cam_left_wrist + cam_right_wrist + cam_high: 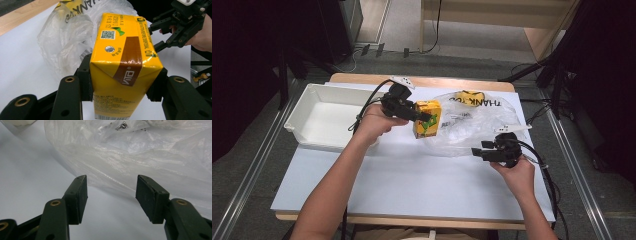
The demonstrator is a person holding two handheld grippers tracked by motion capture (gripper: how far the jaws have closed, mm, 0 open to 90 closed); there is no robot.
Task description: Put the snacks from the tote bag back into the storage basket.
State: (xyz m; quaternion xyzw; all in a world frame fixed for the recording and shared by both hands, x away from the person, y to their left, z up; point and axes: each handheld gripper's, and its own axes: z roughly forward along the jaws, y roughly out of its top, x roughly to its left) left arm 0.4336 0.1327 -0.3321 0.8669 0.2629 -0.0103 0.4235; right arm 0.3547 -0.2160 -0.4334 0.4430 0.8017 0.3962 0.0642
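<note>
A yellow drink carton [427, 119] with a brown band hangs above the white table, left of a clear plastic bag [472, 125]. My left gripper [424, 117] is shut on the carton [122, 62], its pads pressing both narrow sides. The bag [67, 32] lies crumpled behind it, printed with dark letters, and a yellow thing [470, 97] sits at its far edge. My right gripper [478, 148] rests low at the bag's near right side, open, with nothing between its pads [78, 195]. The bag's edge [140, 157] lies just beyond them. That right gripper [160, 35] also appears past the carton.
A white plastic bin [307, 112] stands at the table's left side, by my left forearm. Bare white tabletop [427, 185] stretches along the near half. Cables trail from both grippers. Dark stands and rails flank the table.
</note>
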